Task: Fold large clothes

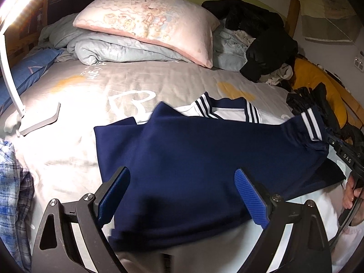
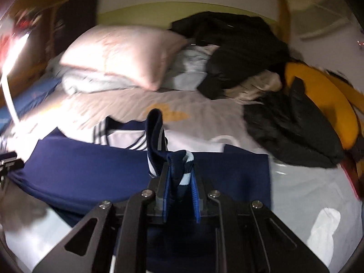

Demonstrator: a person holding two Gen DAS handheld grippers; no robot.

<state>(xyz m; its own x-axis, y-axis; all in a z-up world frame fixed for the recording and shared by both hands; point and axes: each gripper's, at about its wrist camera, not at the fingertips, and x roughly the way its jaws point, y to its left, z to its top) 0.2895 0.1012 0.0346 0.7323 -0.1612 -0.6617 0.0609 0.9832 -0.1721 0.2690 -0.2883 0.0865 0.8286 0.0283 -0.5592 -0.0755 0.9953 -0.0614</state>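
On the bed [image 1: 95, 84], right tongs [image 2: 179, 177] clamp the blurred shirt [image 1: 204, 154] sleeve; left tongs [image 1: 182, 195] gape wide, their base cropped.

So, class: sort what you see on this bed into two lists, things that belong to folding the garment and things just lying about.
In the job:
navy garment with white stripes
striped cuff, pinched in the right tongs
left tongs, open over the fabric

Lying about:
pink pillow
black jacket
lamp
plaid cloth
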